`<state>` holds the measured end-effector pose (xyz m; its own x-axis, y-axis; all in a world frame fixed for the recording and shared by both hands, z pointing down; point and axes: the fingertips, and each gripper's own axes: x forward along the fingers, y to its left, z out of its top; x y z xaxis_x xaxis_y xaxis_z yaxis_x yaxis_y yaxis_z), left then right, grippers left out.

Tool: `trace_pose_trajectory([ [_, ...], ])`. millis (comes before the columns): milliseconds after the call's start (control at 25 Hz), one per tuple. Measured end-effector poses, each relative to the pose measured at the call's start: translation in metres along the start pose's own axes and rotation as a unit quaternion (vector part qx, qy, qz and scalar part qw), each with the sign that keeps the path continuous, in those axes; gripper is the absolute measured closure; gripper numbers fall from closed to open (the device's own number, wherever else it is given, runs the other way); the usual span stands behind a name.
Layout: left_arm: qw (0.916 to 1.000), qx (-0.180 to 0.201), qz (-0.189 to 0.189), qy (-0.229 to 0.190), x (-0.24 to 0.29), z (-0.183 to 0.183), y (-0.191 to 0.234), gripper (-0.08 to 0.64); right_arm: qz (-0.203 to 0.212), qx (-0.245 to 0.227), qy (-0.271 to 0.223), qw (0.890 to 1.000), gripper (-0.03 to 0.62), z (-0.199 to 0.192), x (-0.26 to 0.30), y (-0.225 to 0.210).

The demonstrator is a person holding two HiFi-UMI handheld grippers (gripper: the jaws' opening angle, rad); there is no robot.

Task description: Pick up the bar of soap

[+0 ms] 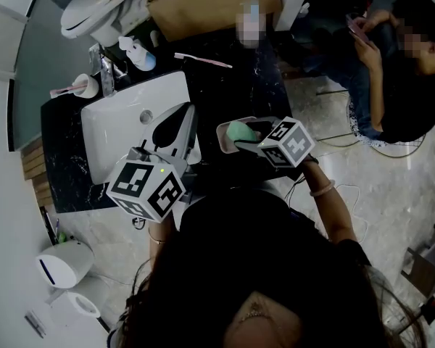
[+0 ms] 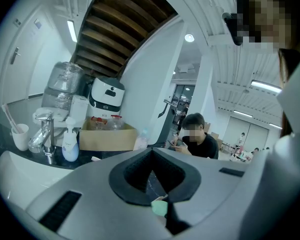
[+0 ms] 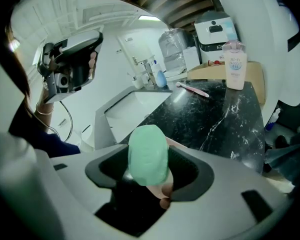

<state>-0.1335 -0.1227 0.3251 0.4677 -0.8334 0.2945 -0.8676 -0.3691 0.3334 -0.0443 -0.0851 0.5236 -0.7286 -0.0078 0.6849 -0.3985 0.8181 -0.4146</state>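
The right gripper (image 3: 149, 171) has its fingers closed on the green soap (image 3: 148, 154), just beside the sink (image 1: 116, 129). Soap is likely slippery, so lift straight up with a steady squeeze. The left gripper (image 1: 184, 112) hangs over the sink, fingers together and empty.

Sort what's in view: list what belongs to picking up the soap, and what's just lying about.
Job: bar of soap, right tongs closed on it, soap dish.
Lying about: pink toothbrush, sink, faucet, pump bottle, cardboard box, cup; left tongs, shut and empty.
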Motion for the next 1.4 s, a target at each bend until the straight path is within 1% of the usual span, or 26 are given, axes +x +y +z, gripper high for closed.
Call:
trace_pose_trajectory([
  [520,0.9999,0.004,-0.004,0.009,0.007,-0.003,-0.005,0.563,0.019,0.056,-0.064,0.996,0.344,0.014,-0.017,-0.002],
  [800,0.9998,0.007,-0.006,0.017,0.009,-0.006,-0.005,0.563,0.025,0.074,-0.091,0.993,0.344,0.020,-0.029,-0.002],
  [1200,0.9997,0.006,-0.005,0.023,0.012,-0.011,-0.005,0.563,0.042,0.095,-0.157,0.982,0.344,0.038,-0.056,0.007],
  [1400,0.9996,0.003,-0.008,0.026,0.013,-0.013,-0.005,0.563,0.077,0.121,-0.190,0.971,0.344,0.042,-0.066,0.013],
])
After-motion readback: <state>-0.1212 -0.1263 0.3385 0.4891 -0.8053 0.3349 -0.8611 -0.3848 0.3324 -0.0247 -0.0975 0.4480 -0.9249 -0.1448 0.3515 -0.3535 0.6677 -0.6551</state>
